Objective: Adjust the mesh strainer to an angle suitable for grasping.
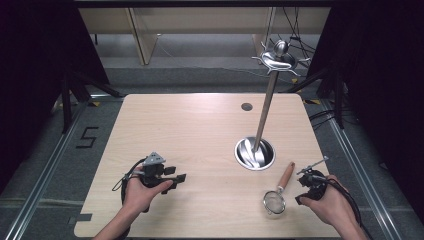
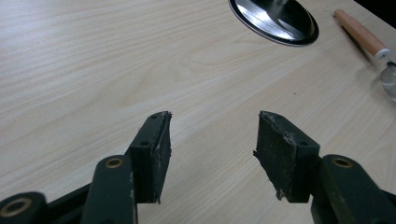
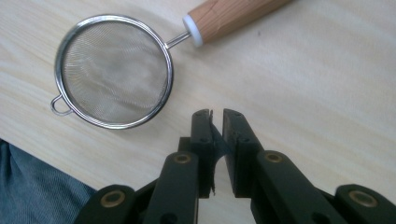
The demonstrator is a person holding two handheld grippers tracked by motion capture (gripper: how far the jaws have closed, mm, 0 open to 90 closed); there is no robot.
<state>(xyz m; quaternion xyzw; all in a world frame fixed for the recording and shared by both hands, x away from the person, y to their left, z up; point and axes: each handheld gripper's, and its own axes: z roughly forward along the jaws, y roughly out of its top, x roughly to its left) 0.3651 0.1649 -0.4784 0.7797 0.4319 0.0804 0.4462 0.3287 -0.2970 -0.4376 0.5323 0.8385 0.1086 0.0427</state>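
My left gripper [image 2: 212, 140] released, right gripper [image 3: 217, 116] clenched empty beside the strainer [image 3: 114, 70]; metal stand [image 1: 256, 152] on the tabletop [image 1: 190, 130] beyond

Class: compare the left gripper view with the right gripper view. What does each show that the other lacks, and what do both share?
Left gripper view alone: the open left claw and the stand's shiny base. Right gripper view alone: the nearly shut right claw, the sieve's whole mesh bowl, and blue cloth past the table edge. Shared: the sieve with its wooden handle, and the table.
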